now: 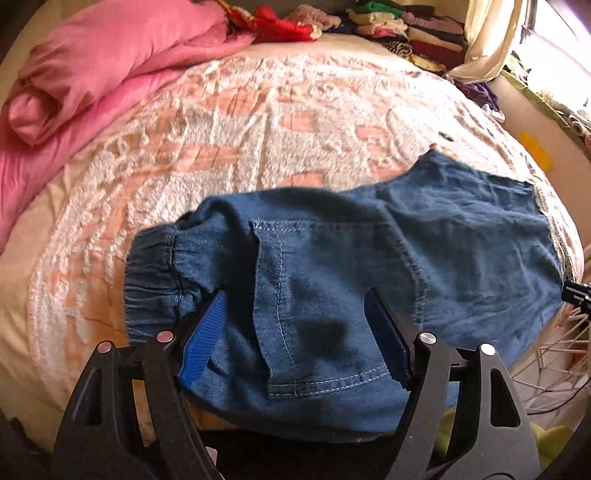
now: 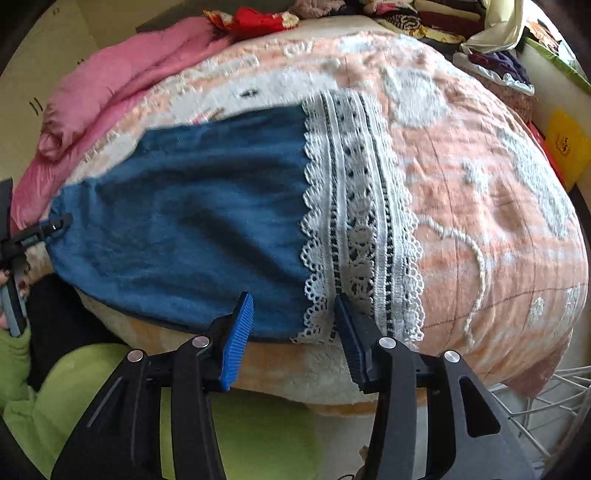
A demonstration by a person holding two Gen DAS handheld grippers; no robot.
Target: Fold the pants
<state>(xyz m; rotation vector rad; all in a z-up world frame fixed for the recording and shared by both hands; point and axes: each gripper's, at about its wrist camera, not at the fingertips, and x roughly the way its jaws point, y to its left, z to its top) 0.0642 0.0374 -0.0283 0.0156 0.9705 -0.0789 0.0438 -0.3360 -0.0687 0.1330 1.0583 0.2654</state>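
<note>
Blue denim pants (image 1: 369,266) lie flat across the near edge of the bed, elastic waistband (image 1: 155,273) at the left, legs running right. In the right wrist view the legs (image 2: 192,221) end in a white lace hem (image 2: 362,229). My left gripper (image 1: 295,302) is open, its blue pads straddling the seat and back pocket near the waistband. My right gripper (image 2: 293,302) is open just above the near edge of the leg where denim meets lace. Neither holds any fabric. The left gripper also shows at the left edge of the right wrist view (image 2: 51,225).
The bed has a peach and white fuzzy blanket (image 1: 258,122). A pink duvet (image 1: 92,74) is bunched at the far left. Stacks of folded clothes (image 1: 406,29) lie at the far end. A white wire basket (image 2: 554,406) stands at the lower right. Green fabric (image 2: 258,435) is below.
</note>
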